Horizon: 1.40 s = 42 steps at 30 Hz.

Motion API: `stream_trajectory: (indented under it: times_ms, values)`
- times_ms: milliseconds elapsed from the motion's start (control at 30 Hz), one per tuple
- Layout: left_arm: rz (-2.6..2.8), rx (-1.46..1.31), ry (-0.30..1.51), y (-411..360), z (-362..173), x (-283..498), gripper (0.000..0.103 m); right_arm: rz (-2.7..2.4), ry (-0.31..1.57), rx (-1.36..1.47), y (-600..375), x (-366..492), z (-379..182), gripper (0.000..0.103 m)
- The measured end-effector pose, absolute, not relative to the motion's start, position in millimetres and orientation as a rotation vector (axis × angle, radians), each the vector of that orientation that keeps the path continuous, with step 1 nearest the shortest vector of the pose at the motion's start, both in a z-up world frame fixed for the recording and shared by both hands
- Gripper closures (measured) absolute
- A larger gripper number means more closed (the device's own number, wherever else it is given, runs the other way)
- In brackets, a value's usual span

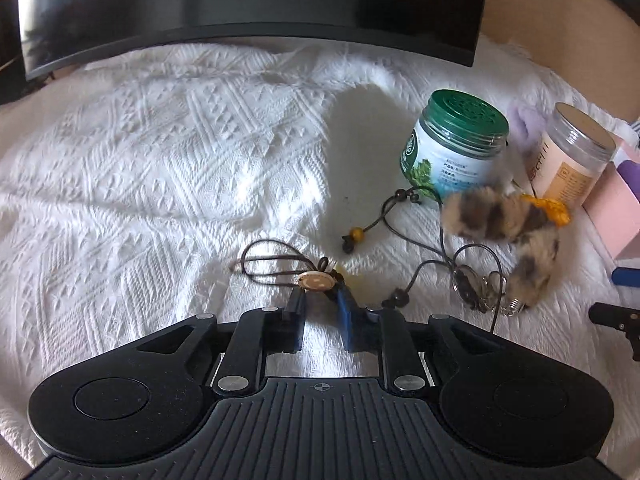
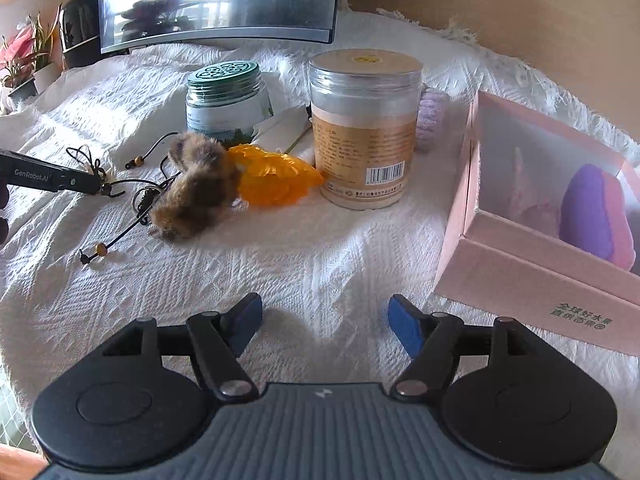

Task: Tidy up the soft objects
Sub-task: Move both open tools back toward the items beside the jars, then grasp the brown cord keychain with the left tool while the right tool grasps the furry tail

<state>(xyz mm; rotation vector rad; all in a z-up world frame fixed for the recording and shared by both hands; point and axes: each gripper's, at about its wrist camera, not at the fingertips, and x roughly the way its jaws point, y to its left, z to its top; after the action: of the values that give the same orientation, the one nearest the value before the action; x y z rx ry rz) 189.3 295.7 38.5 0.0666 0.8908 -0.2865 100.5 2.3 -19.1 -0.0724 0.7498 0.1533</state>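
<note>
Right at my left hand-held gripper [image 1: 320,294], jaws are pinched on a light, floppy corded pendant [image 1: 316,281]. Right hand-held gripper [image 2: 325,314] hangs open; furry scrunchie [image 2: 196,192], soft and squashy, lies beside the green-lidded jar [image 2: 226,100].

A home desk: curved monitor [image 1: 248,0], white textured cloth [image 1: 160,160], potted plants [image 2: 28,56].

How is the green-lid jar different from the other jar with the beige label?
The green-lid jar is shorter, the beige-label jar taller. The first has a dark green patterned lid and a green-white label; the second has a clear lid, a beige label and a barcode. Both stand upright on the white cloth.
</note>
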Motion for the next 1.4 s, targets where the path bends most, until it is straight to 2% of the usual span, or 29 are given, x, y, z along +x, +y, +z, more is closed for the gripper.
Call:
stream_trajectory:
  times_ms: [167,233,567,833,1067,1100,1167,1200,1233,1400]
  values:
    - [-0.241,0.016,0.878,294.4,38.5,199.2,0.076,0.147,0.735,-0.070,3.5,97.0,-21.8,0.026]
    - [-0.235,-0.053,0.879,298.0,39.0,203.5,0.071,0.118,0.738,-0.059,3.2,95.7,-23.7,0.012]
    - [-0.267,-0.100,0.845,298.4,51.5,195.1,0.069,0.124,0.728,-0.054,-1.6,89.4,-25.8,0.010]
    - [-0.267,-0.056,0.895,272.8,33.7,208.3,0.069,0.123,0.729,-0.055,-0.3,88.4,-26.3,0.009]
    - [-0.282,-0.024,0.848,264.1,27.9,204.6,0.067,0.158,0.757,-0.070,-0.7,91.7,-25.2,0.005]
    - [-0.283,-0.029,0.842,264.6,27.4,203.9,0.067,0.164,0.763,-0.075,-0.8,93.6,-24.4,0.005]
    - [-0.278,-0.023,0.828,264.2,26.7,201.5,0.068,0.180,0.783,-0.087,-0.3,97.6,-20.6,0.012]
    - [-0.275,-0.028,0.823,264.2,26.5,200.4,0.074,0.194,0.778,-0.092,1.3,98.5,-16.9,0.026]
    - [-0.277,-0.037,0.818,264.4,26.5,199.1,0.079,0.210,0.762,-0.103,4.9,99.0,-12.1,0.035]
    - [-0.266,-0.079,0.796,268.7,28.4,191.0,0.082,0.348,0.748,-0.094,34.7,118.3,11.4,0.035]
